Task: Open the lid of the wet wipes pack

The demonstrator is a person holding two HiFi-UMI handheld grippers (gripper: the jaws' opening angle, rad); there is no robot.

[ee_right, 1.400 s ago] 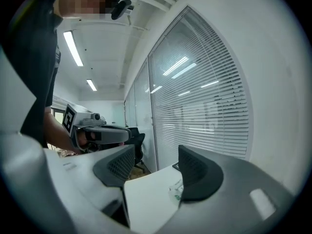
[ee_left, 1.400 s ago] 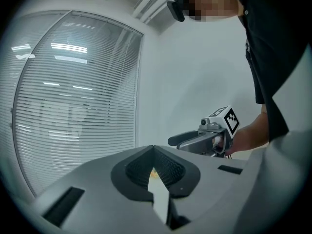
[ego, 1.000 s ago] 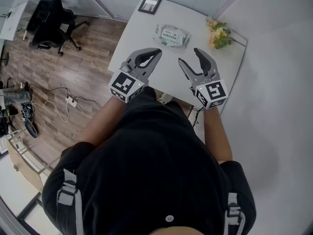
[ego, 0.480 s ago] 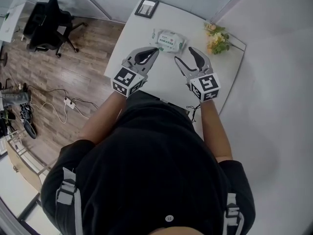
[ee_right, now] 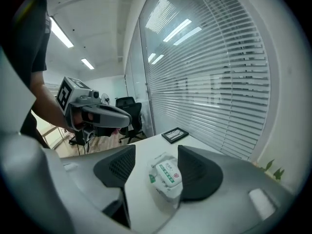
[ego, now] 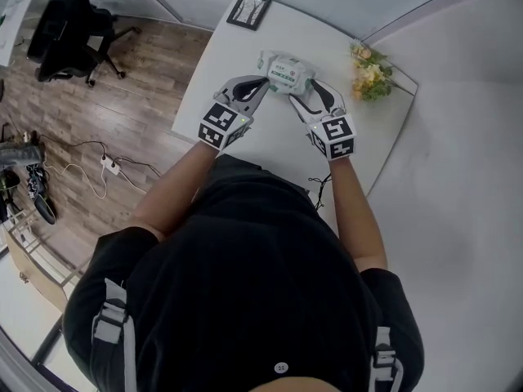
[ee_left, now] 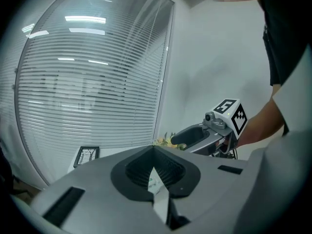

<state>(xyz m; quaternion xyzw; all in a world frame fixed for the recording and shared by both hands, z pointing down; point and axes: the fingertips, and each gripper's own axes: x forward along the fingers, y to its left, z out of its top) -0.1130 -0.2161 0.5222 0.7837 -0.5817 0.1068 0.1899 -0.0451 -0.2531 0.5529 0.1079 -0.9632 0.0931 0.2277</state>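
Note:
The wet wipes pack (ego: 286,73), white with a green label, lies flat on the white table (ego: 233,55), lid shut. My left gripper (ego: 263,84) sits at the pack's near left corner with its fingertips together and nothing between them. In the left gripper view (ee_left: 153,147) only a sliver of the pack (ee_left: 156,184) shows through the gap below the tips. My right gripper (ego: 306,93) stands open at the pack's near right side. In the right gripper view (ee_right: 157,151) the pack (ee_right: 166,176) lies between the jaws, just ahead, with both pads clear of it.
A small black picture frame (ego: 249,10) lies at the table's far left. A bunch of yellow flowers (ego: 372,75) stands at the right by the wall. An office chair (ego: 69,33) and cables (ego: 98,170) are on the wooden floor to the left.
Both grippers have moved forward and down from above the table's near edge to the pack's near side. The left jaws stay together and the right jaws stay apart.

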